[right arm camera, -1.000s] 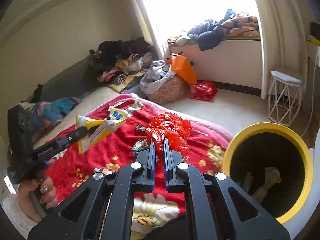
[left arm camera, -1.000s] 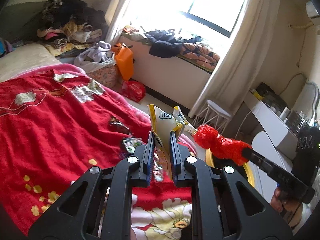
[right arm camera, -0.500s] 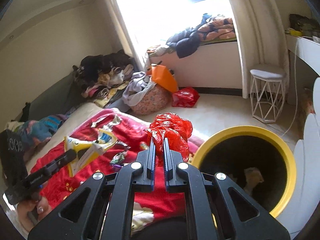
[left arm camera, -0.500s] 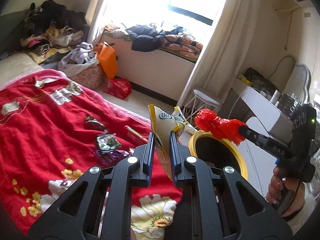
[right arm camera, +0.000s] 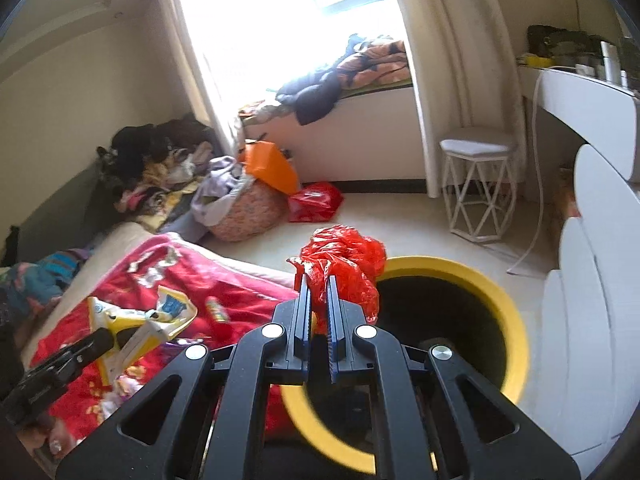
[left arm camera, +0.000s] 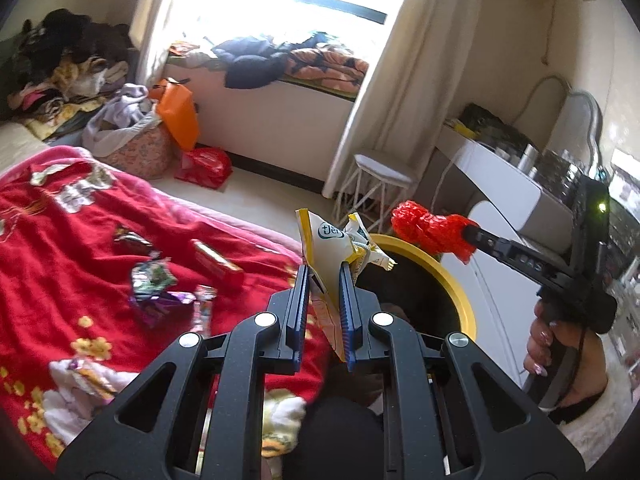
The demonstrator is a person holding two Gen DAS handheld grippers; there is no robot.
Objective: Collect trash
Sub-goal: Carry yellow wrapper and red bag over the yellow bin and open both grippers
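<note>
Holding trash in both grippers beside the yellow-rimmed bin (right arm camera: pixel 508 312).
My left gripper (left arm camera: pixel 324 280) fingers clamp a yellow-white wrapper (left arm camera: pixel 326 242) reading "+Jer"; my right gripper (right arm camera: pixel 318 286) fingers pinch a red plastic bag (right arm camera: pixel 344 260).

The red blanket (left arm camera: pixel 60 240) is soft, plush cloth. The snack bag (left arm camera: pixel 326 248) looks like glossy printed plastic film, the red bag (right arm camera: pixel 344 268) like thin, crinkled, shiny plastic. The bin (right arm camera: pixel 492 300) has a smooth yellow rim. Both grippers are matt black plastic with bright metal screws.
</note>
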